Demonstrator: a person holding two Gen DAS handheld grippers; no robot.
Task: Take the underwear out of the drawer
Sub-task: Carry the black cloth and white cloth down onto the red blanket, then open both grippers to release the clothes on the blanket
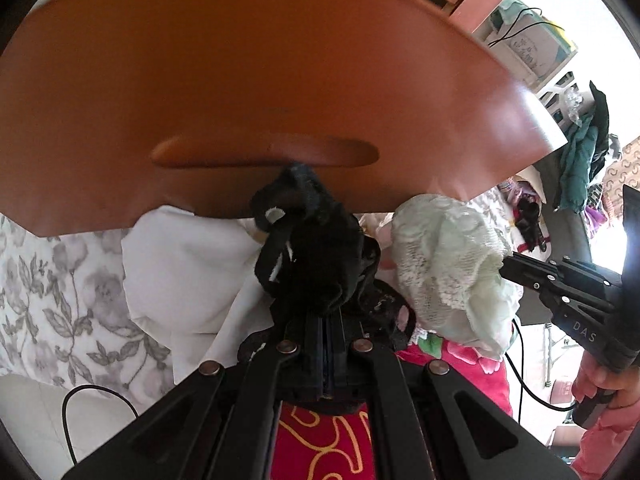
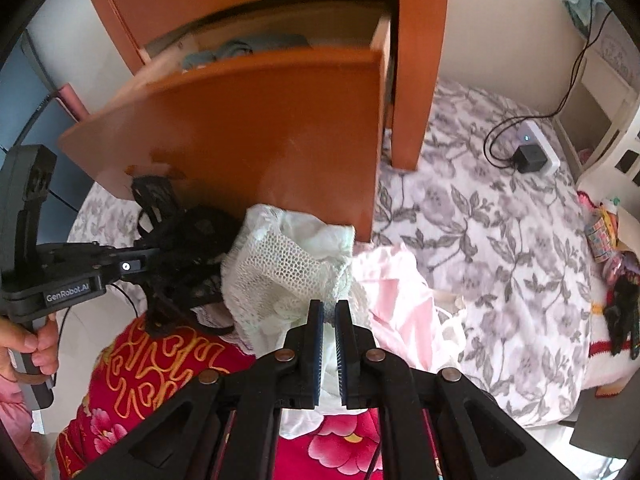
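Note:
The open wooden drawer (image 2: pixel 260 128) juts from a bedside cabinet, with blue-grey clothes (image 2: pixel 240 50) still inside. In the left wrist view, my left gripper (image 1: pixel 326 310) is shut on bunched black lace underwear (image 1: pixel 316 248), just in front of the drawer front (image 1: pixel 240 80) and below its handle recess (image 1: pixel 264 154). My right gripper (image 2: pixel 328 306) is shut on pale green-white lace underwear (image 2: pixel 288 256), held beside the black pair (image 2: pixel 192 248). Each view shows the other gripper: the right gripper (image 1: pixel 508 264) and the left gripper (image 2: pixel 156 254). Both garments hang outside the drawer, low over the bed.
Under the grippers lie a red floral fabric (image 2: pixel 160 360), a pink garment (image 2: pixel 400 288), a white cloth (image 1: pixel 184 272) and a grey floral sheet (image 2: pixel 480 220). A power strip with a charger (image 2: pixel 532 152) sits at the right. Hands (image 2: pixel 36 344) hold the gripper handles.

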